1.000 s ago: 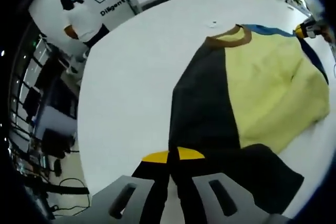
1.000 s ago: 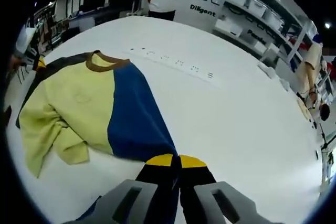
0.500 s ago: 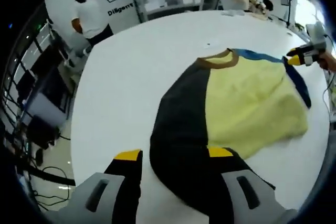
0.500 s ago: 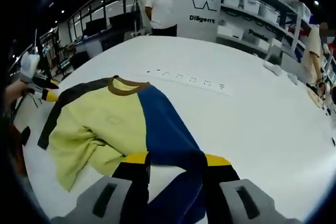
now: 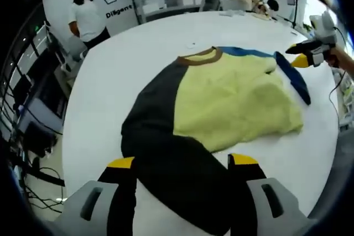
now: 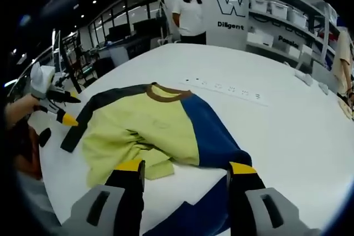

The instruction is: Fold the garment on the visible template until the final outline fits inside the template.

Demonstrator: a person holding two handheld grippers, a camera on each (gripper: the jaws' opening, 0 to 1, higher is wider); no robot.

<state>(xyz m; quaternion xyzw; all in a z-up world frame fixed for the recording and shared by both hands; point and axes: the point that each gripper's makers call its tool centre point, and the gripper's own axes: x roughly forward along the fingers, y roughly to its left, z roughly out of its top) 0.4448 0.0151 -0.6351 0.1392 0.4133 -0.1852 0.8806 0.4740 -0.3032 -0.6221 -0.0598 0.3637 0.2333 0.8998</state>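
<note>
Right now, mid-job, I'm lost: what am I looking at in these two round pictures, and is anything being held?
No robot arm here: a person holds a two-jaw gripper in each hand, and a fisheye camera rides on each one.

In the left gripper view, the left gripper rises from the bottom, its yellow-tipped jaws spread apart over the garment, gripping nothing. The right gripper shows at the far right.

In the right gripper view, the right gripper is likewise open and holds nothing; the left gripper shows at the left edge.

The garment, a yellow, black and blue top with a brown collar, lies rumpled on a white table. A person in a white shirt stands beyond.
</note>
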